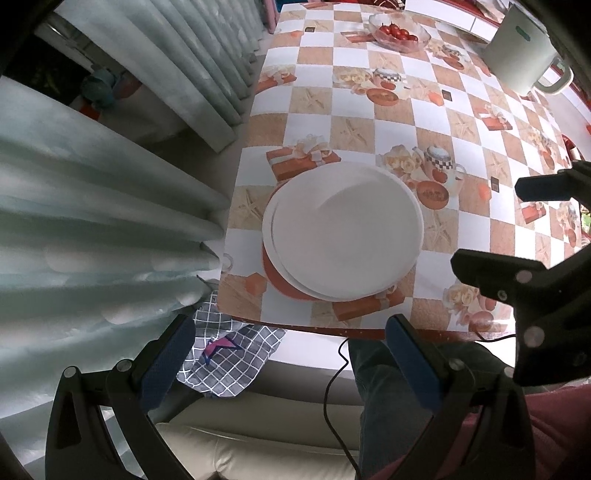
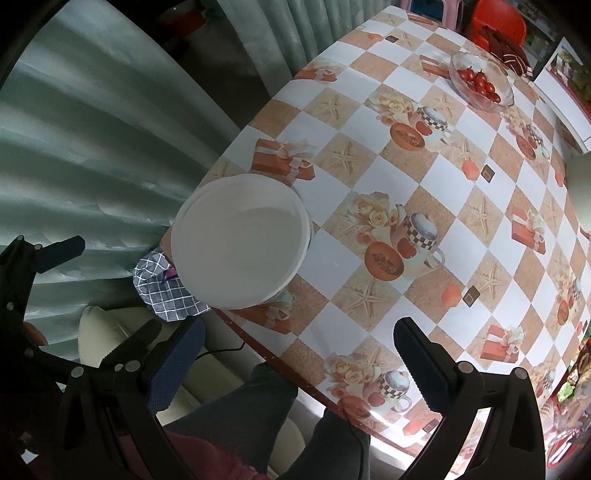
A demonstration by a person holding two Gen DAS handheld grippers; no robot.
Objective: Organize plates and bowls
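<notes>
A stack of white plates (image 1: 343,229) sits on an orange plate (image 1: 284,284) near the table's front left corner; the white stack also shows in the right wrist view (image 2: 240,240). My left gripper (image 1: 291,354) is open and empty, held off the table's front edge just short of the stack. My right gripper (image 2: 295,354) is open and empty, above the front edge to the right of the stack. The right gripper's fingers (image 1: 491,273) also show at the right of the left wrist view.
The table carries a checkered cloth (image 1: 369,110). A glass bowl of cherry tomatoes (image 1: 399,33) and a white jug (image 1: 521,55) stand at the far side. Pale curtains (image 1: 92,206) hang left of the table. A checked cloth (image 1: 225,362) and a cushion (image 1: 258,443) lie below the edge.
</notes>
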